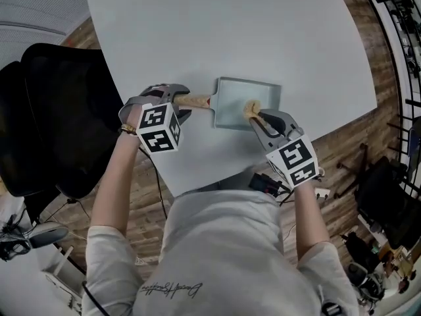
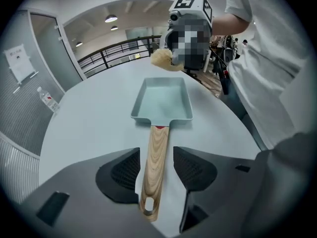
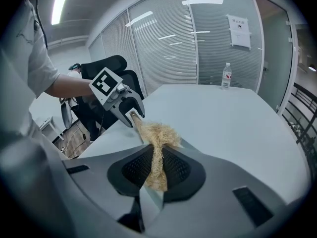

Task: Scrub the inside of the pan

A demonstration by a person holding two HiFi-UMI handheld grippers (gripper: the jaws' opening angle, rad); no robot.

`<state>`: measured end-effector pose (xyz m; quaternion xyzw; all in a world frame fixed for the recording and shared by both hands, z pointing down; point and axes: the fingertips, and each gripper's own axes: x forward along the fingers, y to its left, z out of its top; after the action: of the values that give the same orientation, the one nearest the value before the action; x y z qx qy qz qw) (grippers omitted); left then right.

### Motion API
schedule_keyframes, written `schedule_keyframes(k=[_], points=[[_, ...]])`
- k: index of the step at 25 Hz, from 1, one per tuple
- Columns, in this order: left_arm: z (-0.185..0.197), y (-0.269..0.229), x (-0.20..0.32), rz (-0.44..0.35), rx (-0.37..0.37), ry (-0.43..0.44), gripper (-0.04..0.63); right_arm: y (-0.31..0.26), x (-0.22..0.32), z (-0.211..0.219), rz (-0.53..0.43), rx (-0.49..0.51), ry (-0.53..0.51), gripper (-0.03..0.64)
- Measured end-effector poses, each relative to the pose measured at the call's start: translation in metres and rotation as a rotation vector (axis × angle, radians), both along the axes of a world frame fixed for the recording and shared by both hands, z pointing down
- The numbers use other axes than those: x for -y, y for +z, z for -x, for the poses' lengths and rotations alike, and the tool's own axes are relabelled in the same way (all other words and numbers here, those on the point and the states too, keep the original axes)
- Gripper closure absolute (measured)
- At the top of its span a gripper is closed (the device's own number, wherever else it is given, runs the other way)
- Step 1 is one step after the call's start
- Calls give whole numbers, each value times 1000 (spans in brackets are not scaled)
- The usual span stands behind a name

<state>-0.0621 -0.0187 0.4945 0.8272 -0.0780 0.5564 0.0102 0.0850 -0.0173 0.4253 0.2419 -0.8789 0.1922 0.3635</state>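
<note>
A pale blue rectangular pan (image 1: 245, 104) lies on the white table (image 1: 230, 31), its wooden handle (image 1: 194, 101) pointing left. My left gripper (image 1: 183, 103) stands open around that handle (image 2: 156, 162): in the left gripper view a gap shows between the wood and each pad. My right gripper (image 1: 256, 116) is shut on a tan fibre scrubber (image 3: 157, 138), which bunches out in front of the pads. The scrubber (image 1: 250, 107) sits over the pan's right side; whether it touches the pan floor (image 2: 163, 102) I cannot tell.
A black office chair (image 1: 59, 110) stands left of the table. The table's near edge runs just in front of the person's body. A water bottle (image 3: 226, 76) stands at the far side of the table. Wooden floor and clutter lie to the right.
</note>
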Motion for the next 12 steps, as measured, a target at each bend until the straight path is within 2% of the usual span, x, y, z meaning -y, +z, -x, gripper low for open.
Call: schedule_keyframes(k=[7,12], points=[[4,19,-2,45,53,29,374,10,5,7,14,-56,-52,549],[4,17,-3,33,71,51,434,18,18,15,7,-126,-118,549]])
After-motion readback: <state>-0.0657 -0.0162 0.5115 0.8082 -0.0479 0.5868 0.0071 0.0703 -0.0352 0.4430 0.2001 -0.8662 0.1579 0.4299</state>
